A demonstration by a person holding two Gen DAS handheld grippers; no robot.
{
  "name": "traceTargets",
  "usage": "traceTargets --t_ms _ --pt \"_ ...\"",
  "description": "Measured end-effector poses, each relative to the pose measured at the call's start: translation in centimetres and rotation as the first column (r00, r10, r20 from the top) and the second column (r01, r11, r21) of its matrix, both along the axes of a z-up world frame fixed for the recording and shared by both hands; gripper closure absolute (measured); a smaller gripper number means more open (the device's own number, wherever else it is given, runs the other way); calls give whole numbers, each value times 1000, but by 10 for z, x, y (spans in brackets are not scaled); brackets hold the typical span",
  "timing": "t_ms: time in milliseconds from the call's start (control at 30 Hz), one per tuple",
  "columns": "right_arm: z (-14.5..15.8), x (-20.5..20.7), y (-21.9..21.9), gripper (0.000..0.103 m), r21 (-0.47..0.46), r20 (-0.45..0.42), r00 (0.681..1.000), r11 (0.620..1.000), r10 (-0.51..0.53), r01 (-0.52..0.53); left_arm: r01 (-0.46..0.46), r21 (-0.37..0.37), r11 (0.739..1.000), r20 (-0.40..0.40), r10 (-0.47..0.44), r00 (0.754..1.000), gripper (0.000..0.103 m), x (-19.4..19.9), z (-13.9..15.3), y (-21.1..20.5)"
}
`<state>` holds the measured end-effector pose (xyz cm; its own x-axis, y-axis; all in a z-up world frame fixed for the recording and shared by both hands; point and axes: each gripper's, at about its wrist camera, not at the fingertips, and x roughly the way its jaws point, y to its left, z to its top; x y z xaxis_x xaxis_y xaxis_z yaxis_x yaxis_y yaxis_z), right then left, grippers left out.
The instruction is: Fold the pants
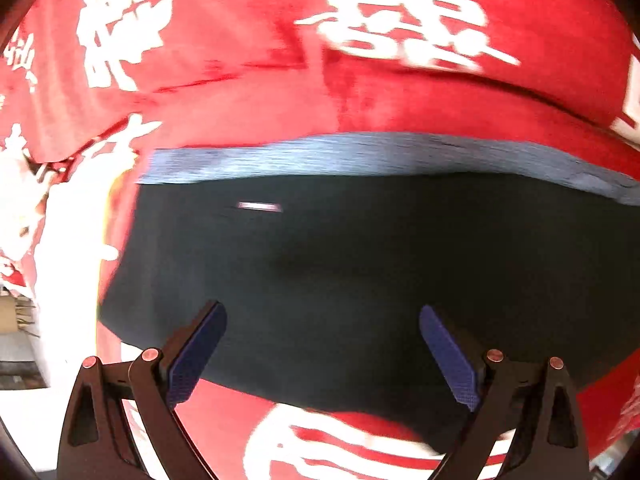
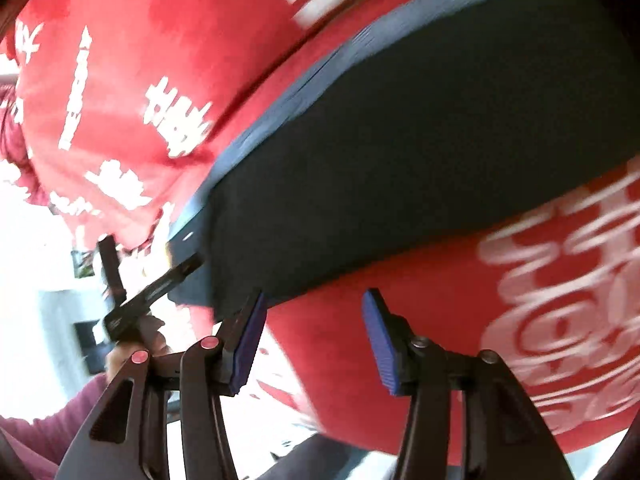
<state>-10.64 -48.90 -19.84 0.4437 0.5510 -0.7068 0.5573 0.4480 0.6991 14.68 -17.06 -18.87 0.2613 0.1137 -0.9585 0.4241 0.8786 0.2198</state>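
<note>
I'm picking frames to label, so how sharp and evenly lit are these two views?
Left wrist view: the red cloth and its white characters smear with motion blur, the dark pants show little texture, and the left edge is blown out white. Right wrist view: blur again streaks the print, and the lower left is overexposed. Both bow at the edges from fisheye; the open left gripper and right gripper stay sharp.
</note>
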Motion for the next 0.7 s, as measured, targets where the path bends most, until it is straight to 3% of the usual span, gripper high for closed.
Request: traceTargets --t_ms 100,200,300,533,567,600,700 --pt "-12 23 51 48 64 27 999 997 34 -35 -14 27 1000 32 13 999 5 26 -8 42" --pt "-17 34 83 48 105 42 998 994 39 -43 -49 49 998 23 48 999 5 52 -35 87" --pt "-28 47 103 48 135 58 998 991 9 -16 -47 -70 996 -18 46 999 0 57 -40 107" --pt "-35 60 112 48 168 66 996 985 -59 47 19 -144 989 -17 -22 1000 0 63 -47 113" --pt "-35 63 111 58 172 61 996 984 -61 50 24 -149 988 -23 -28 999 0 64 -47 113" --pt "-33 68 110 89 160 57 997 986 -59 50 27 -151 988 -29 -32 999 0 62 -42 110" --pt "-15 75 106 94 65 59 998 998 -26 22 43 -157 987 -40 -50 998 0 65 -42 112"
